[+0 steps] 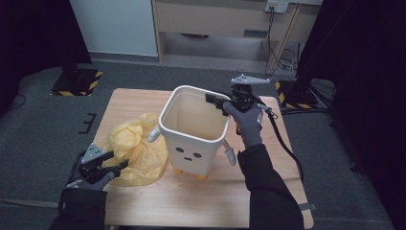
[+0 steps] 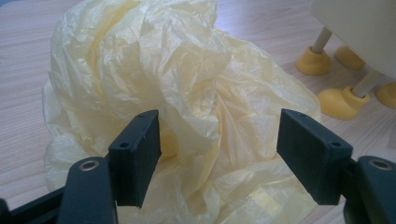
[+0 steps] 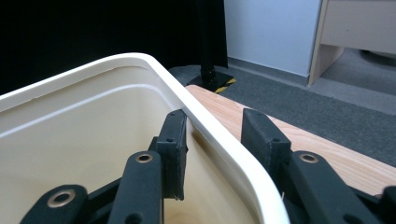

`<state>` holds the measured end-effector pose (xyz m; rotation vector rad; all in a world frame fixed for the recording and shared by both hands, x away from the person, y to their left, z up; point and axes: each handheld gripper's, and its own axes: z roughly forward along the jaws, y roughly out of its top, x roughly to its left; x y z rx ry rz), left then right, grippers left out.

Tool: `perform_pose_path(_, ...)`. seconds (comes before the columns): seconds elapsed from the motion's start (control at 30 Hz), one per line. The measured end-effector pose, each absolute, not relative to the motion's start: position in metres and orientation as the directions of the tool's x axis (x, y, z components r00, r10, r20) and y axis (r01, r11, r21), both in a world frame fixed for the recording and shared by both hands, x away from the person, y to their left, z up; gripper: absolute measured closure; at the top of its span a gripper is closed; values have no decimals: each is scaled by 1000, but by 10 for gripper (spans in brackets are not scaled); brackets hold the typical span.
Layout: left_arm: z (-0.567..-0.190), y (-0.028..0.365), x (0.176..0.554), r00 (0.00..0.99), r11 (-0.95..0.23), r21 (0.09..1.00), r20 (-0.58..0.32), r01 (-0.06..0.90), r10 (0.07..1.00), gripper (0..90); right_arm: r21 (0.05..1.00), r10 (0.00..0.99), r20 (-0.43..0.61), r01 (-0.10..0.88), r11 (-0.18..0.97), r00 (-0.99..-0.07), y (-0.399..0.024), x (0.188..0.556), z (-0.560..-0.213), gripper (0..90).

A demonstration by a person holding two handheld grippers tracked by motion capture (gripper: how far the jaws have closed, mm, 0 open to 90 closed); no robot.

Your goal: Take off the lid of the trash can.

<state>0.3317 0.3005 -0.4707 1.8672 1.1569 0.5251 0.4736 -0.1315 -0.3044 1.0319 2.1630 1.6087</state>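
Observation:
A white bin (image 1: 210, 153) with a drawn face, small arms and yellow feet stands upright in the middle of the wooden table (image 1: 201, 201). My right gripper (image 1: 215, 101) reaches over the bin's far right rim. In the right gripper view its jaws (image 3: 212, 116) straddle the bin's rim (image 3: 154, 70), one inside and one outside, and a gap remains at the outer jaw. A crumpled yellow plastic bag (image 1: 136, 151) lies left of the bin. My left gripper (image 1: 119, 159) is open at the bag's near edge, and the bag (image 2: 154, 60) bulges between its jaws (image 2: 219, 140) without being pinched.
The bin's yellow feet (image 2: 313, 60) stand just right of the bag. A black cable (image 1: 282, 139) trails from the right gripper across the table's right side. Beyond the table are grey floor, stand bases with striped edges (image 1: 76, 81) and a wooden desk (image 1: 215, 19).

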Motion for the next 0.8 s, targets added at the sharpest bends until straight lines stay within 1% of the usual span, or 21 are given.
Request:
perform_pose_path(0.17,-471,300,332,483,-203,834,-84,513,872,299,913,641,241,395,106,-729,-135,476,-300,628)
perform_pose_path(0.3,-471,300,332,485,-207,833,-82,513,871,299,911,618,268,403,87,-739,-137,477,-289,628)
perform_pose_path(0.8,-471,300,332,489,-209,832,-84,514,868,300,900,582,295,425,99,-758,-136,483,-279,637)
